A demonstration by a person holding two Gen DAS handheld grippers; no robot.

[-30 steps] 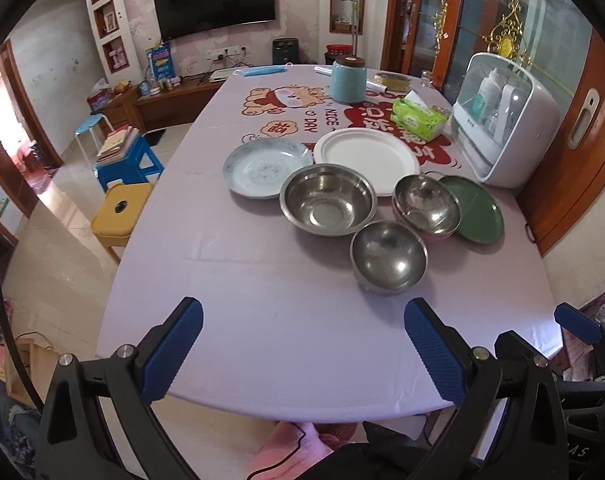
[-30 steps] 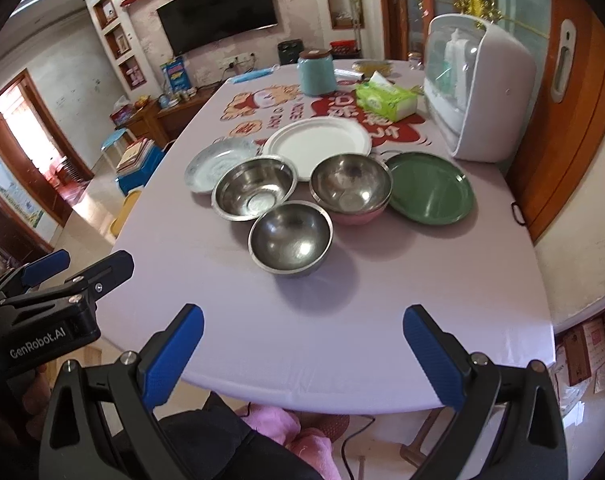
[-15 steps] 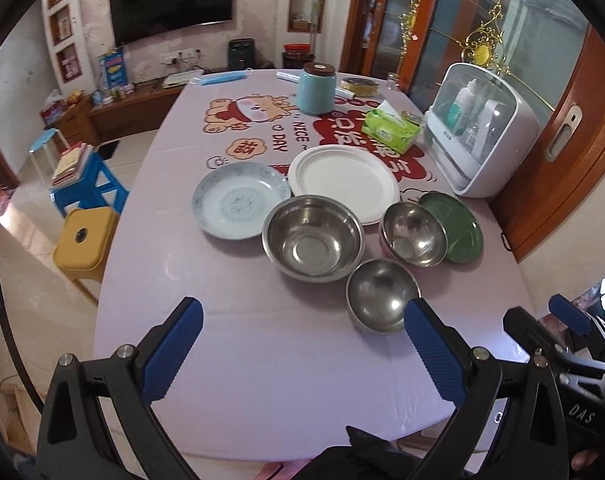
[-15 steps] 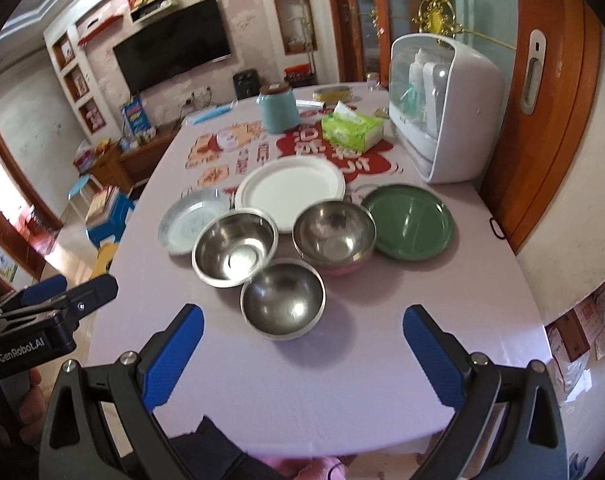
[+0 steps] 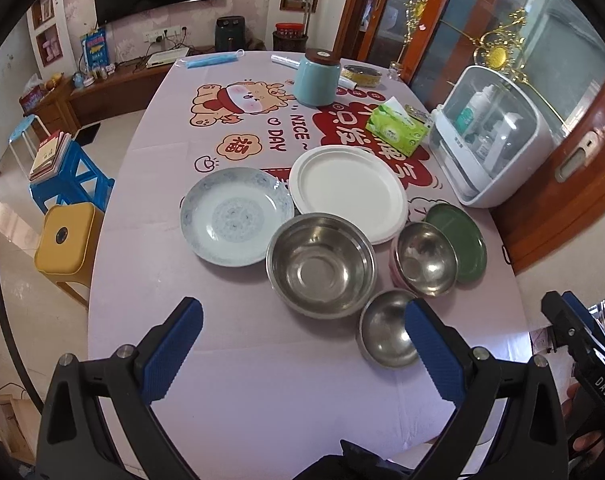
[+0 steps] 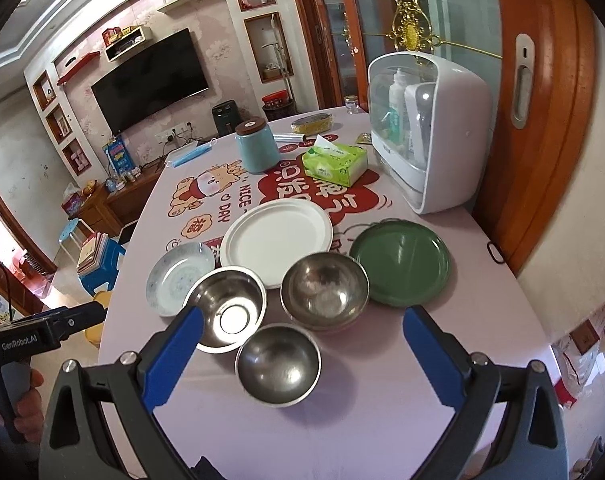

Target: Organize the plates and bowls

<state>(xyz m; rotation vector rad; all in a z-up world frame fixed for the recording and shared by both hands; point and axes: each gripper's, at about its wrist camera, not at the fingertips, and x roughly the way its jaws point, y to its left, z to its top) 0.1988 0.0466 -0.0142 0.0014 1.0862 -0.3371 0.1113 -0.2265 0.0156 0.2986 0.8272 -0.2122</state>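
On the pink-clothed table lie a pale blue patterned plate, a white plate and a green plate. Three steel bowls sit in front: a large one, a medium one and a small one. In the right wrist view the same show: blue plate, white plate, green plate, large bowl, medium bowl, small bowl. My left gripper and right gripper are open and empty, above the table's near edge.
A teal canister, a green tissue box and a white cabinet with bottles stand at the back right. A wooden door is to the right. A yellow stool and a blue stool stand left of the table.
Both grippers have risen and moved forward over the table, so the dishes sit lower and closer. Nothing on the table has moved.
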